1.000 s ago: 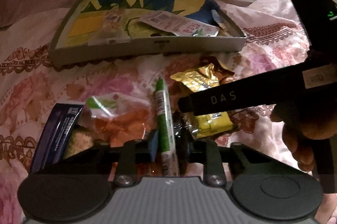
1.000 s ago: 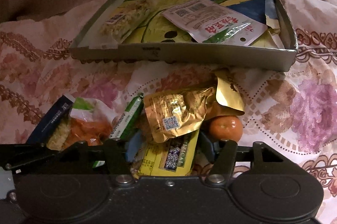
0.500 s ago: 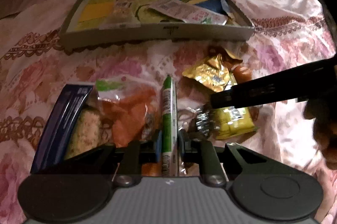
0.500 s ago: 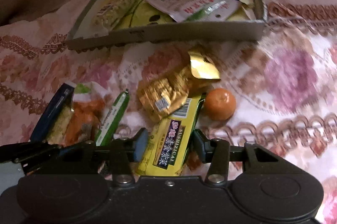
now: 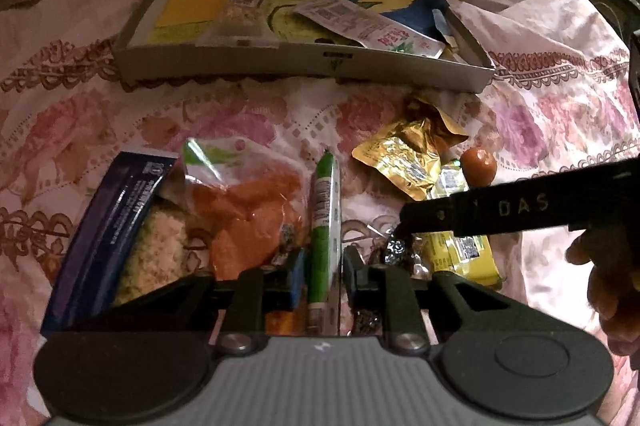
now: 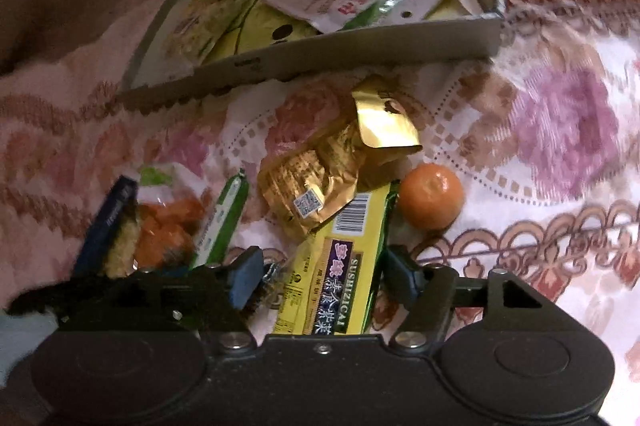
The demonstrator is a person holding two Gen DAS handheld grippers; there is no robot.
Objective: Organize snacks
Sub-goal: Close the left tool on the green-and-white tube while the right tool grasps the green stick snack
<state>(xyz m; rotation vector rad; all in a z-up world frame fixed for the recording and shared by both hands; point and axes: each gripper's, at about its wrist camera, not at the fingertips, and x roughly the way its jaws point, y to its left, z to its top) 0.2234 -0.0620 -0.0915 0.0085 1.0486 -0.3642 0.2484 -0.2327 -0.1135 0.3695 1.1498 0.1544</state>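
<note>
My left gripper (image 5: 324, 278) points down at a green snack stick (image 5: 322, 209) lying on the flowered bedspread. The stick lies between its pads, which are opening with a thin gap on each side. My right gripper (image 6: 324, 278) hangs over a yellow packet (image 6: 340, 266). Its jaws are opening and stand wide of the packet, touching neither side. A crumpled gold pouch (image 6: 316, 177) overlaps the packet's far end, with a tangerine (image 6: 432, 195) to the right. One black finger (image 5: 480, 214) of the right gripper crosses the left wrist view.
A shallow cardboard tray (image 5: 280, 59) stands further back, holding a white-and-red sachet (image 5: 372, 29) and a clear snack bag. Left of the stick lie an orange snack bag (image 5: 248, 209) and a dark blue packet (image 5: 116, 218). A hand (image 5: 608, 274) shows at the right edge.
The left pads, pressed on the green stick half a second ago, now stand slightly off it. The right jaws have widened around the yellow packet, and the right view has rolled.
</note>
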